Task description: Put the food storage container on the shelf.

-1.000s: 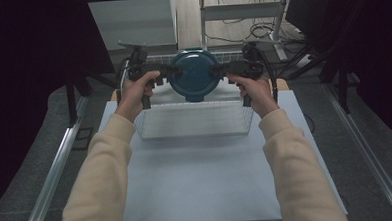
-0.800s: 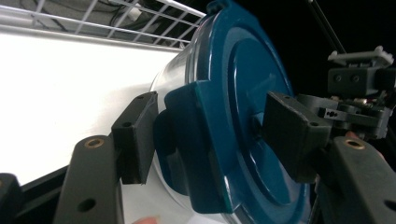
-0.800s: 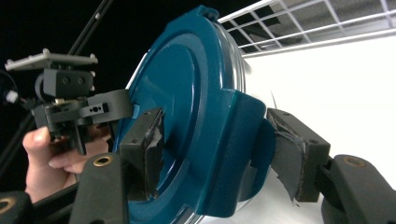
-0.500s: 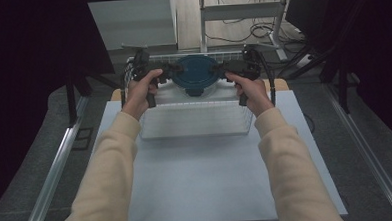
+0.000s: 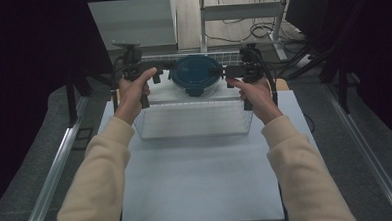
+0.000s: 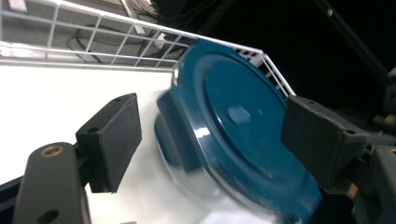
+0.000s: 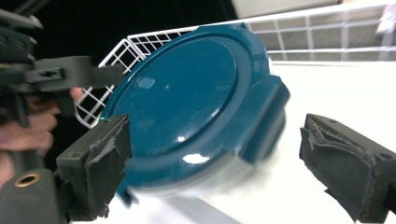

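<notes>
round container, teal lid (image 5: 196, 74): far centre, beyond wire basket (image 5: 194, 121) on white surface (image 5: 202, 175). left claw (image 5: 164, 67) and right claw (image 5: 226, 71): both spread wide, flanking it, released.

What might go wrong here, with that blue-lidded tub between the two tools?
1. The jaws of the left tool and the right tool stand wide open around the tub, each with a visible gap on one side. If nothing clamps it, the tub may slip and drop.
2. The tub sits close to the wire basket's far wall, so a small swing might knock it against the wires.
3. It looks tilted in both gripper views, so it may land crooked.
</notes>
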Action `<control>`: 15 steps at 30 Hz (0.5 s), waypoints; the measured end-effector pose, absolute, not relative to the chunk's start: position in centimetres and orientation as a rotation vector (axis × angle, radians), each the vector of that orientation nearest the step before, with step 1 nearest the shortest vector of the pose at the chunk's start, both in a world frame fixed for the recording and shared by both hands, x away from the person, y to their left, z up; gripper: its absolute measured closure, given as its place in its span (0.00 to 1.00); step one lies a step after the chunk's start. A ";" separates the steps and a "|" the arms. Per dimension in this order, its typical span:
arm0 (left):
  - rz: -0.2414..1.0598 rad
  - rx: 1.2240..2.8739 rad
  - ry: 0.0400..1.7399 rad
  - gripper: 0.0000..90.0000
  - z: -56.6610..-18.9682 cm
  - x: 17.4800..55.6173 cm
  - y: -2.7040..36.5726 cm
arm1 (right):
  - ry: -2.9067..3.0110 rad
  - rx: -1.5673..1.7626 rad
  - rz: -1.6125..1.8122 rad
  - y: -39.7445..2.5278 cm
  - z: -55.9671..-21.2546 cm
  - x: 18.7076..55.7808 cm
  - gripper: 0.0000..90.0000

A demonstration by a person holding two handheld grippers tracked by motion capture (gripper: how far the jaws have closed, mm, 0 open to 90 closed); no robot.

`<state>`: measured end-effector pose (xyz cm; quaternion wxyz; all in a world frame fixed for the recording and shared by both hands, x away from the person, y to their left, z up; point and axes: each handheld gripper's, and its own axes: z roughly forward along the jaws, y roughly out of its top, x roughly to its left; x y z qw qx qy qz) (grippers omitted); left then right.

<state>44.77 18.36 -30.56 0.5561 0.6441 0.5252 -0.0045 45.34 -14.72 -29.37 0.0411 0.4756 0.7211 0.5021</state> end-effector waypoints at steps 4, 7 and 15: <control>0.049 1.549 1.197 0.22 -29.9 42.5 19.3 | 2.215 1.359 1.504 -16.1 -28.9 43.6 0.11; 0.084 1.561 1.171 0.25 -30.1 40.6 19.6 | 2.223 1.326 1.525 -17.2 -29.2 42.7 0.12; 0.101 1.625 1.110 0.25 -32.0 36.0 19.3 | 2.241 1.206 1.568 -19.3 -30.9 38.8 0.14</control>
